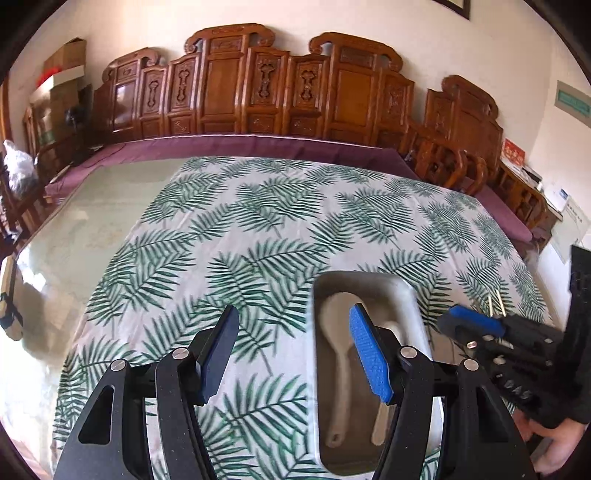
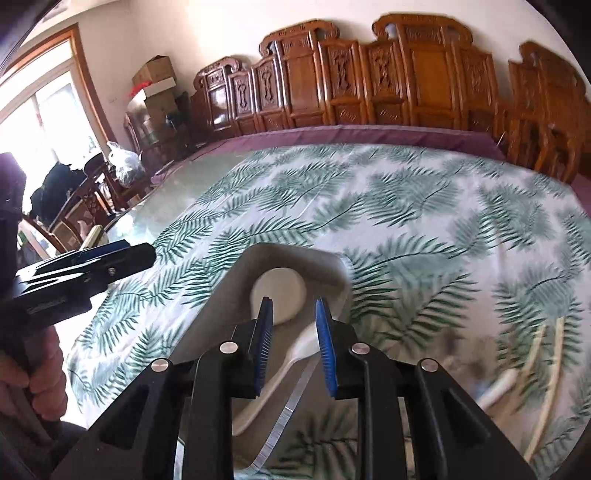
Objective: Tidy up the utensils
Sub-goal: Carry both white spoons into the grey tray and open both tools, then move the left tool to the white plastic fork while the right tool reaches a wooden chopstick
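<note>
Two tongs over the tray, neither holding anything.
Left tongs gape wide; right tongs stand part open. Two spoons lie in the tray; chopsticks remain on the cloth beyond its right edge.

1. Carved wooden panels line a pale wall.
2. Leaf-print cloth covers the table, a purple edge behind it.
3. Sunlit window; cardboard boxes stacked near it.
</note>
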